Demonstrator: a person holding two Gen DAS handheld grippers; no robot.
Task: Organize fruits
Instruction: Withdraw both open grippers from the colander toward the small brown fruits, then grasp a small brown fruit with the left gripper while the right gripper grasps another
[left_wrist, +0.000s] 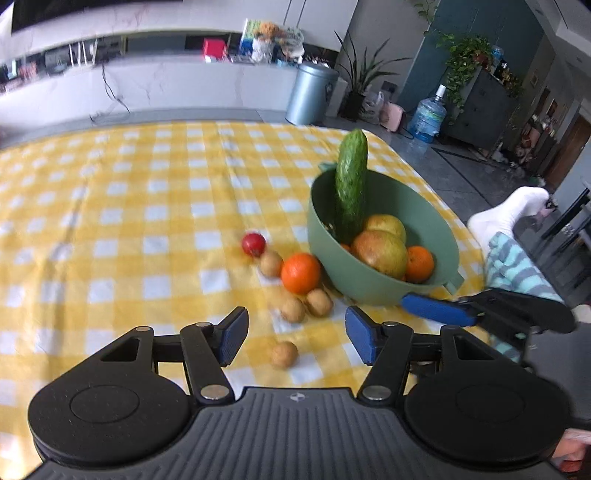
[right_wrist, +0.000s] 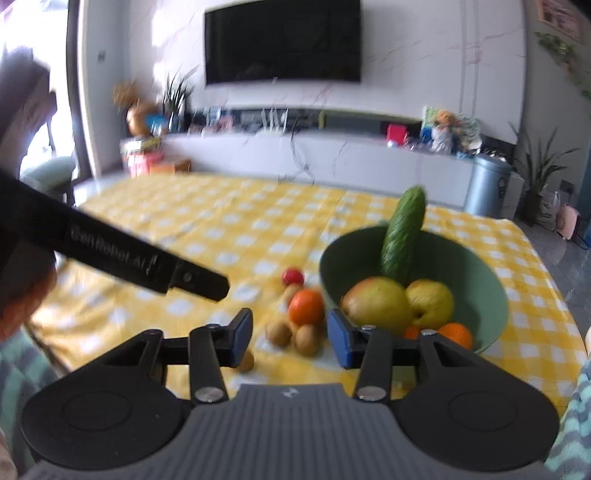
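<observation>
Hovering both grippers over the loose fruit beside the bowl (left_wrist: 384, 291), nothing grabbed yet.

We're holding the left gripper (left_wrist: 293, 336) and right gripper (right_wrist: 290, 339) with jaws apart and empty. An orange (left_wrist: 300, 273), a red fruit (left_wrist: 253, 244) and four small brown fruits, one nearest us (left_wrist: 284, 354), are sitting on the cloth (left_wrist: 129, 221) just left of the bowl, which is already holding apples, oranges and a cucumber (left_wrist: 351, 188). We're guessing the brown ones are light, round and rolly, so we're thinking pinch across the middle, gently.
</observation>
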